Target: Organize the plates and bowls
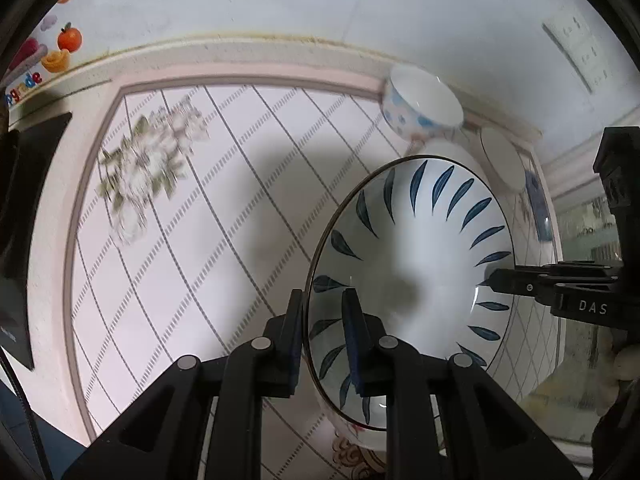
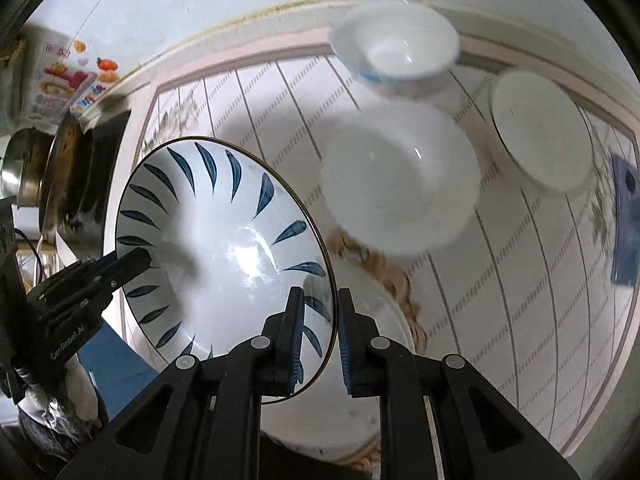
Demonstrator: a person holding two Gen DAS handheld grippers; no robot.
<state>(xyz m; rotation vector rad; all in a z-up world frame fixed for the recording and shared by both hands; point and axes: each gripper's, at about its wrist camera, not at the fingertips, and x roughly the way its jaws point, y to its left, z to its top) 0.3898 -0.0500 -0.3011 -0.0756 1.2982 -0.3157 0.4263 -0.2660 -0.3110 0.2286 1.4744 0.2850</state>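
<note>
A white plate with blue leaf marks is held up between both grippers. My left gripper is shut on its left rim. My right gripper is shut on its right rim. Below it lies a plate with a gold-patterned rim. Beyond stand a plain white bowl, a white bowl with blue spots and a small white bowl with a dark rim. The spotted bowl also shows in the left wrist view.
The table has a pink cloth with a grid and flower print. A dark device sits at its left edge. A metal pot and a printed packet stand at the far left. A blue cloth lies at the right.
</note>
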